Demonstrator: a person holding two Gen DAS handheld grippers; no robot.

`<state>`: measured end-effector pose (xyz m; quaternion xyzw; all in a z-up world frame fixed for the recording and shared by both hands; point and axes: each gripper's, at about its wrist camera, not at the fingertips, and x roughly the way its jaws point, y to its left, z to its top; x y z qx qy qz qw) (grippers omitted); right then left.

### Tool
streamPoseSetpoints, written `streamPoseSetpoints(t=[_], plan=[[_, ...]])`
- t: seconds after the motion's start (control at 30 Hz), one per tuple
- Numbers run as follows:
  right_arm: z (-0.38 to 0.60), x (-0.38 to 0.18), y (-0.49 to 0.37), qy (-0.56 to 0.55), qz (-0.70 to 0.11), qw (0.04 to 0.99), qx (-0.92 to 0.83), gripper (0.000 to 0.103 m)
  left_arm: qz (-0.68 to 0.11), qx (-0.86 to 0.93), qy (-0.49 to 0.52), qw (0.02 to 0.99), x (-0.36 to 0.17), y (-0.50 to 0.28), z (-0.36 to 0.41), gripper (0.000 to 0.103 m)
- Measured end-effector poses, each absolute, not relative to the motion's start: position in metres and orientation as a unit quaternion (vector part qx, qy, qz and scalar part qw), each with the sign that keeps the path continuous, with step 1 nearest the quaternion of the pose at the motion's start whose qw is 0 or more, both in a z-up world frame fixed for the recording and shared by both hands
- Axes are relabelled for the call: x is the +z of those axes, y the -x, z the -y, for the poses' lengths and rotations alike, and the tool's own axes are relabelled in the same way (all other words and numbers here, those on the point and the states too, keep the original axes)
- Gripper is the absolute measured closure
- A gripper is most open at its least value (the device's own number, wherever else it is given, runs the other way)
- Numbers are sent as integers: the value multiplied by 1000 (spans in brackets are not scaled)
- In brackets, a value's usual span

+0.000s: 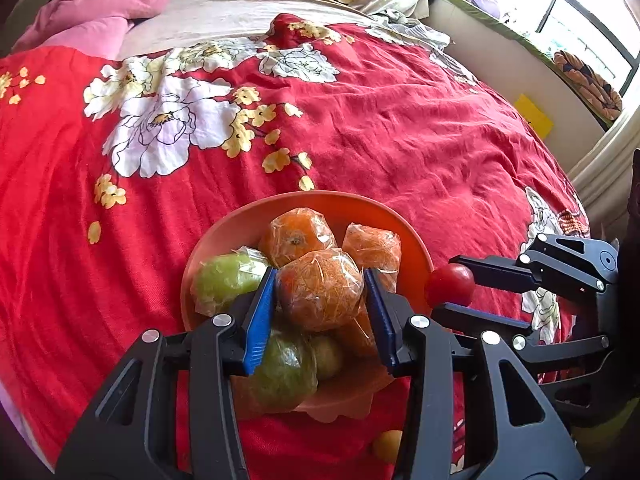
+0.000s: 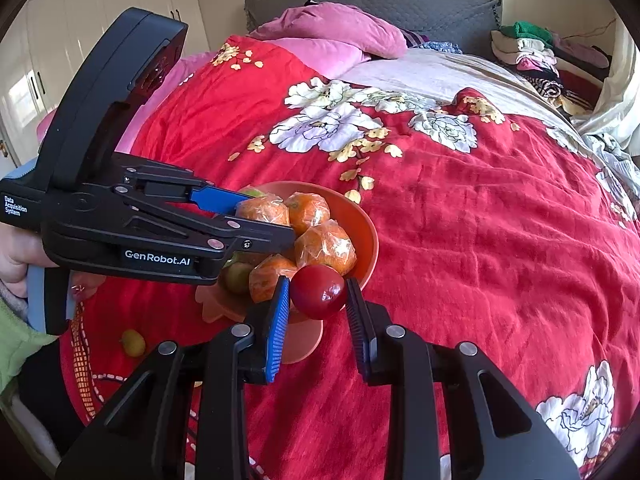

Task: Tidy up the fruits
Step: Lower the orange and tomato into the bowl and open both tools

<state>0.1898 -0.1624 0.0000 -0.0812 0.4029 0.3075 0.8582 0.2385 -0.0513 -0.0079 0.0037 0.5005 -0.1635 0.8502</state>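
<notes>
An orange bowl [image 1: 416,248] on the red bedspread holds several plastic-wrapped oranges and green fruits [image 1: 224,284]. My left gripper [image 1: 320,288] is shut on a wrapped orange [image 1: 320,292] on top of the pile. My right gripper [image 2: 318,294] is shut on a red fruit [image 2: 318,290] just at the bowl's right rim [image 2: 368,240]; it also shows in the left wrist view [image 1: 450,285]. The left gripper shows in the right wrist view [image 2: 256,216] over the bowl.
A small yellow fruit [image 1: 386,445] lies on the bedspread near the bowl's foot, also seen in the right wrist view [image 2: 133,343]. Pink pillows [image 2: 332,36] and piled clothes [image 2: 528,52] sit at the bed's head. A wall ledge [image 1: 520,80] runs along the right.
</notes>
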Motion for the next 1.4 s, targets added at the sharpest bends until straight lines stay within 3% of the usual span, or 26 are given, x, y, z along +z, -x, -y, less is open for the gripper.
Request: streamPoseSetpoints(t=[0.93,1.07,1.4], plan=[[155,-10,-198,92,-408,856,304,75,-500,-163,3,850,-7,-241,49,67],[158,-7,-198,89,-404,859,301,65,-500,-164,4,850,-7,-241,49,67],[165,-5,-193,84,-402,862,297,53,-498,-161,5,852,-6,-243,50,64]])
